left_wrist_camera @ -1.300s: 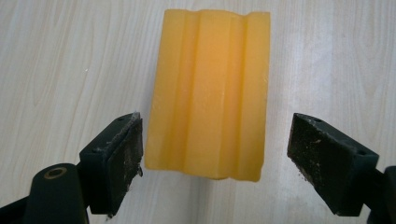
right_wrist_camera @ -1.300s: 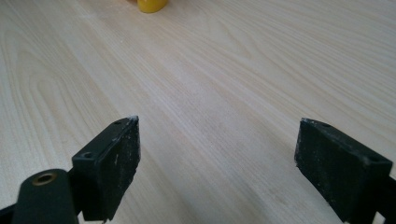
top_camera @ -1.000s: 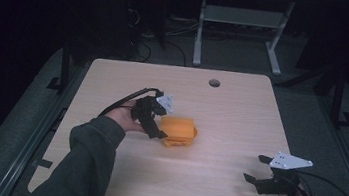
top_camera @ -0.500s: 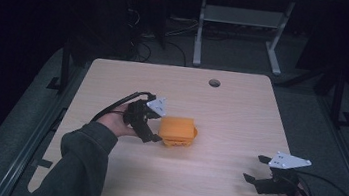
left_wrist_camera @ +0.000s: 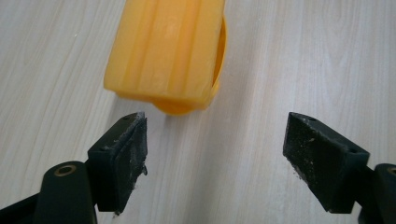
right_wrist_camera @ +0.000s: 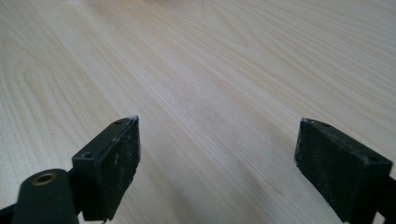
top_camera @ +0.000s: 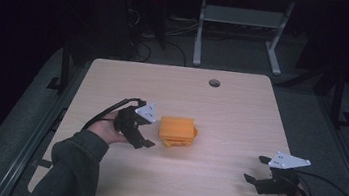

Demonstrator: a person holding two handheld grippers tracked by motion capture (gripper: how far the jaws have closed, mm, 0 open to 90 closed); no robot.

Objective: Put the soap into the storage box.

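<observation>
Ridged orange plastic block, top cropped at frame's upper centre; left gripper and right gripper both gape apart over pale woodgrain table.

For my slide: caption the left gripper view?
Open left gripper just short of an orange block on the wooden table.

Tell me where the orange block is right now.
In the high view the orange block lies near the middle of the table, just right of the open left tool; the left gripper view shows it just ahead of the jaws, untouched.
</observation>
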